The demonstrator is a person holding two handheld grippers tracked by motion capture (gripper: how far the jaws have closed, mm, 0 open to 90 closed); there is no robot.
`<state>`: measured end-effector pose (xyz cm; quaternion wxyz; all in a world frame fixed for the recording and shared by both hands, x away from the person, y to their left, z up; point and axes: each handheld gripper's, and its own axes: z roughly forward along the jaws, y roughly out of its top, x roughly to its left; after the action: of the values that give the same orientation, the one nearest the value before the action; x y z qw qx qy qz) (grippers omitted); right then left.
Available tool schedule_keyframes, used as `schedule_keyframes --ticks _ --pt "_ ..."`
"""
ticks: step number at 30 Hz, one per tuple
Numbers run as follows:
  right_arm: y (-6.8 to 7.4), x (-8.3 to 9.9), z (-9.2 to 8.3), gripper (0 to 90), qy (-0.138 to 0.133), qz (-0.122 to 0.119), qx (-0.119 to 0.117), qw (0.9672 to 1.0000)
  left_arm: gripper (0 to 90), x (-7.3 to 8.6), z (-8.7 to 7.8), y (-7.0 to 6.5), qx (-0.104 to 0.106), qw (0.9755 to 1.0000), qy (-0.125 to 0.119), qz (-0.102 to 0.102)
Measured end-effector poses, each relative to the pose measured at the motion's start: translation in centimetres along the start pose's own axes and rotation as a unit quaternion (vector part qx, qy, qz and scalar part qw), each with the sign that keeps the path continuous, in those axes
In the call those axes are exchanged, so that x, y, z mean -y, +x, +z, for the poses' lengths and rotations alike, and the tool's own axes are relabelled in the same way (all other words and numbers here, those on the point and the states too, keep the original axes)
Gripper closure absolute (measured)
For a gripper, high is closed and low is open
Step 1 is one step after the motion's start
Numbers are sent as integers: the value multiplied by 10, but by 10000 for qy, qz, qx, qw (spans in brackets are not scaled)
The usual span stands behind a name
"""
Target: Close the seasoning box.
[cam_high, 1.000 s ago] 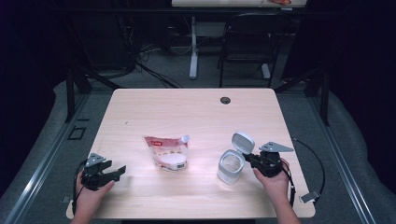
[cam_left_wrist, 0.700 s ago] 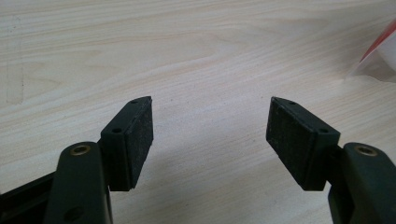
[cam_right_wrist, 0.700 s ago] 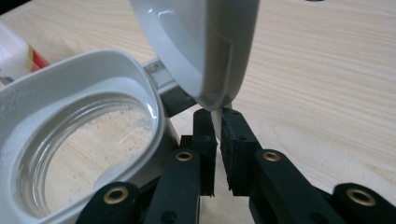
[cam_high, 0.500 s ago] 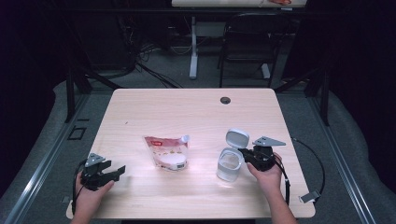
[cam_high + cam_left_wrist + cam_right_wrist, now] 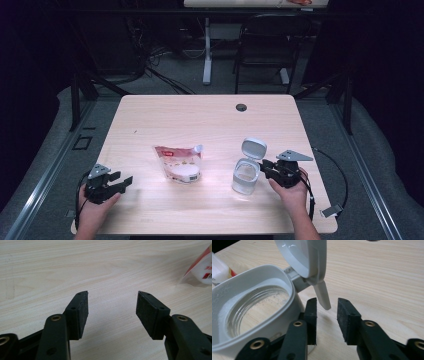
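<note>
A clear jar [image 5: 245, 177] with a grey collar and a hinged grey lid [image 5: 253, 148] flipped up stands on the wooden counter [image 5: 210, 120], at about 4 o'clock from the counter's middle. The right gripper [image 5: 264, 167] sits just at the jar's 3 o'clock side, held in a hand [image 5: 292, 192]. Its jaws have just been opening and now stand apart; in the right gripper view the lid's small grey tab [image 5: 323, 295] hangs just above the gap between them, with neither pad pressing on it, and the jar's open mouth [image 5: 252, 312] lies at the jaws' 10 o'clock. A red-and-white pouch [image 5: 179, 162] lies flat near the jar, at its 9 o'clock. The left gripper [image 5: 122, 181] rests low at the counter's 8 o'clock corner, well apart from the pouch; its jaws have just been closing a little yet are spread, with bare wood between them.
</note>
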<state>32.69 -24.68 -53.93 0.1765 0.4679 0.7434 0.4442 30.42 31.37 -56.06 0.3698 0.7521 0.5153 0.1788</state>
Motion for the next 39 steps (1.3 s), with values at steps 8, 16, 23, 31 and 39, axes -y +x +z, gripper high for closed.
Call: schedule_keyframes --ticks 8,16,23,31,39 --pt "7 2 -19 535 59 -474 247 9986 507 -4 -4 0 38 9999 25 -110" --pt "11 -3 -28 525 -101 -541 342 9979 547 -8 -8 -10 182 9998 -81 65" --pt "20 -9 -35 562 -421 -615 427 9963 586 -9 -12 -18 225 9991 -186 295" --pt "31 -16 -38 527 -423 -852 402 9947 561 -12 -13 -19 487 9983 -71 310" --pt "40 -30 -47 566 -401 -860 251 9952 551 -26 -21 -35 565 9967 22 587"
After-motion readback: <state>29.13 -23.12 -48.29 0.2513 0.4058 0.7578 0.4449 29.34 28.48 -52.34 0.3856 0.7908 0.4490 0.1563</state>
